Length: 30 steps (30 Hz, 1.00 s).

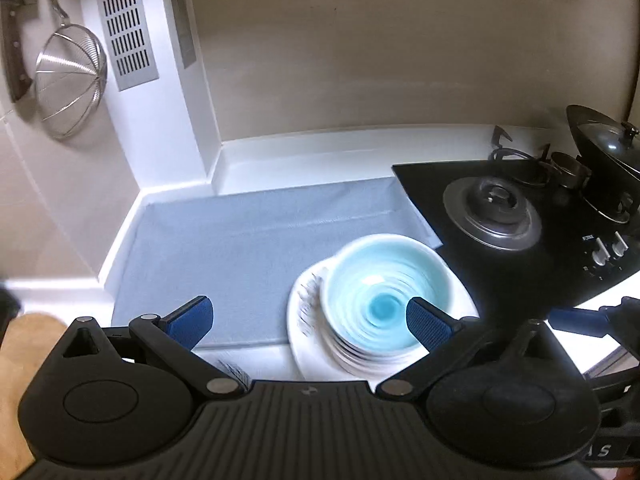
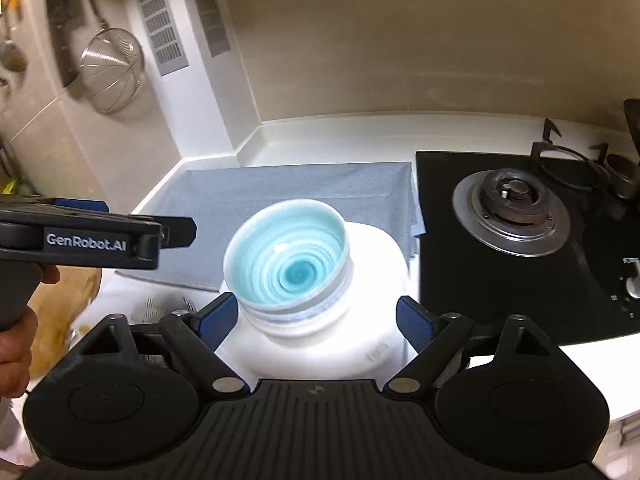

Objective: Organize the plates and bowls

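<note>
A glossy pale-blue ceramic bowl [image 1: 386, 300] with a darker turquoise centre sat on top of a stack of white plates [image 1: 316, 344], near the front edge of the white countertop [image 1: 304, 160]. The stack lay partly on the near right corner of a flat grey-blue mat [image 1: 240, 248] and just left of the black glass gas hob [image 1: 520, 232]. Both bowl and plates were smeared by motion blur.

The left gripper [image 1: 310, 318] had its blue-padded fingers spread wide and held nothing; its right pad overlapped the bowl in the left wrist view, though contact could not be judged.

The right gripper [image 2: 316, 320] was likewise spread wide, its pads standing on either side of the bowl's base and the plate stack without clearly touching them. In that view the left gripper's black body entered from the left, well apart from the bowl.

A round steel mesh strainer [image 1: 70, 84] hung on the far left wall. A dark lidded wok [image 1: 608, 152] stood at the far right of the hob.
</note>
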Each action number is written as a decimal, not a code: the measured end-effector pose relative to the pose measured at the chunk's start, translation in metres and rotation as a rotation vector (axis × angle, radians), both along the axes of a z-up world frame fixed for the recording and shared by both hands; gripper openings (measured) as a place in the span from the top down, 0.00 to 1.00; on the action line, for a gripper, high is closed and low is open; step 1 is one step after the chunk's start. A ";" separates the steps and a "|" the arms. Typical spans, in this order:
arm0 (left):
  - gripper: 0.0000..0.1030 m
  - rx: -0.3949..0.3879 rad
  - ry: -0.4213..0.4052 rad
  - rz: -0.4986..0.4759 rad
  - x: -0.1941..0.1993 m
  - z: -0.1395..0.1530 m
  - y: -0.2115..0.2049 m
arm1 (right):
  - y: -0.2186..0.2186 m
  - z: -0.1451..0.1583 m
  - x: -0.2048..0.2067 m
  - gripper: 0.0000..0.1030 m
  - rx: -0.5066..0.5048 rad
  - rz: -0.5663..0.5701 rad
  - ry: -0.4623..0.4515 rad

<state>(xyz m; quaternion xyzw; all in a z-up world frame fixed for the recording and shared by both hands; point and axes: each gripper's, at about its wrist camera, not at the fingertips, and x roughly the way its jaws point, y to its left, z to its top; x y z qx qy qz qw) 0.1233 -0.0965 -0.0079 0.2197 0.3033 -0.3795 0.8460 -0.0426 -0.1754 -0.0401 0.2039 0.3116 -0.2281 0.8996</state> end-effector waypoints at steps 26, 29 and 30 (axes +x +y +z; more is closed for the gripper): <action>0.00 0.067 0.036 0.231 -0.091 -0.017 0.006 | -0.009 -0.001 -0.070 0.12 -0.006 0.120 0.016; 0.00 0.063 0.078 0.244 -0.084 -0.019 0.007 | -0.010 -0.002 -0.067 0.12 -0.003 0.120 0.014; 0.00 0.066 0.094 0.251 -0.080 -0.019 0.007 | -0.011 -0.002 -0.066 0.12 -0.003 0.119 0.014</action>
